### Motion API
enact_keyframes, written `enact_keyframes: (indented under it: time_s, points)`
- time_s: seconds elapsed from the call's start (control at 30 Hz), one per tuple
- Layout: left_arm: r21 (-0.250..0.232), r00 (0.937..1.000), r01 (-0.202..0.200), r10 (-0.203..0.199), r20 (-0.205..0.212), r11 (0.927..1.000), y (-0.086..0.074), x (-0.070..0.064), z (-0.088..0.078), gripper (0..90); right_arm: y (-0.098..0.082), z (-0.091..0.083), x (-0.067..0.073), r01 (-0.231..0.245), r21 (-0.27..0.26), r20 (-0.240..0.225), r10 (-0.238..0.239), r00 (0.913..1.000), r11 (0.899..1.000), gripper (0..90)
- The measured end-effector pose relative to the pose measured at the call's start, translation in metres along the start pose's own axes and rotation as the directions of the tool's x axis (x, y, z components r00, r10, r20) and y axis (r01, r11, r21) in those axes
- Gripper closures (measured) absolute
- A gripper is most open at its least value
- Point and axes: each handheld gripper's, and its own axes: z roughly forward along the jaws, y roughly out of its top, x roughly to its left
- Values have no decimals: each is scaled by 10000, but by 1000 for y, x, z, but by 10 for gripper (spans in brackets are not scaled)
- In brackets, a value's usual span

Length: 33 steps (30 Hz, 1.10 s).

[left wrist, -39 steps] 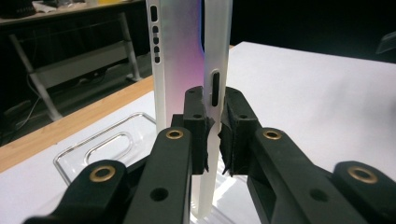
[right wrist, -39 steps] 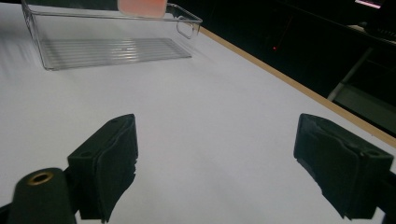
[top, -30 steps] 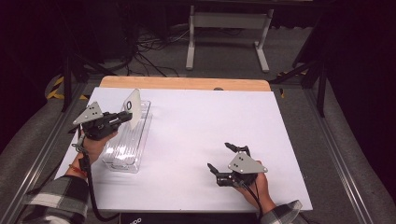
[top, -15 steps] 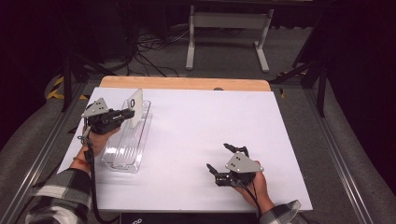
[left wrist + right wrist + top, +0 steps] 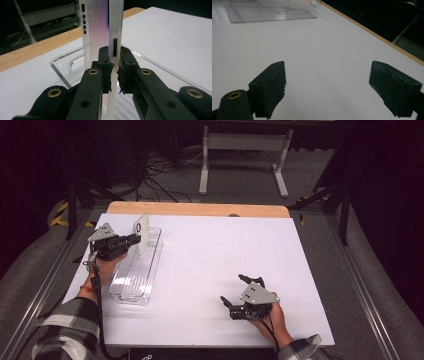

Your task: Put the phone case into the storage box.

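Note:
My left gripper (image 5: 134, 240) is shut on a thin, translucent white phone case (image 5: 141, 231) and holds it upright on its edge over the far end of a clear plastic tray (image 5: 131, 281). The left gripper view shows its pads (image 5: 105, 65) clamping the case's side wall (image 5: 113, 30) beside a button slot, with the tray's ribbed floor (image 5: 130, 110) below. My right gripper (image 5: 232, 289) rests on the white table cover at the front right, open with nothing between its jaws (image 5: 328, 85).
The tray (image 5: 269, 12) lies lengthwise along the left side of the white sheet (image 5: 225, 250). A wooden table edge (image 5: 200, 209) runs along the far side. Beyond it are a stand and cables on the floor.
My left hand has shifted a little to the right and down with the case, closer over the tray. The right gripper has stayed where it was.

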Motion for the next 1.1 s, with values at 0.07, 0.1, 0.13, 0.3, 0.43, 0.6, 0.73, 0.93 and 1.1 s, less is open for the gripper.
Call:
enact_keyframes:
  time_s: [0.07, 0.1, 0.13, 0.3, 0.43, 0.6, 0.73, 0.93, 1.1]
  points:
    - [35, 9991, -113, 114, -402, 9999, 1, -1, -1, 812, 0, 1, 1, 52, 47, -6, -52, 10000, 10000, 144]
    - [54, 9981, -135, 138, -592, 9999, 1, -1, -2, 811, 0, 1, 1, 94, 90, -18, -94, 10000, 9999, 144]
    - [95, 9972, -167, 173, -732, 9998, 1, 0, -3, 808, 0, 1, 2, 145, 114, -7, -145, 9999, 9998, 144]
    - [68, 9901, 214, -202, -1387, 9997, -3, 3, -5, 781, 1, 1, 4, 311, 132, -11, -311, 9995, 9994, 144]
    - [333, 9835, 23, 38, -1811, 9994, -1, 1, -5, 763, 1, 0, 4, 344, 127, -1, -344, 9994, 9993, 145]
    - [437, 9817, -22, 105, -1901, 9990, -1, -1, -4, 760, 1, 0, 5, 409, 101, 21, -409, 9992, 9991, 147]
    - [338, 9840, -7, 67, -1781, 9994, -2, 1, -3, 763, 2, 0, 5, 415, 114, 4, -415, 9991, 9991, 147]
    - [134, 9947, -144, 157, -1013, 9998, -2, 3, 1, 805, 1, 1, 6, 440, 198, -97, -438, 9990, 9988, 148]
    - [63, 9994, -232, 231, 268, 9997, 1, 0, 4, 814, 1, 1, 6, 429, 220, -166, -426, 9990, 9988, 148]
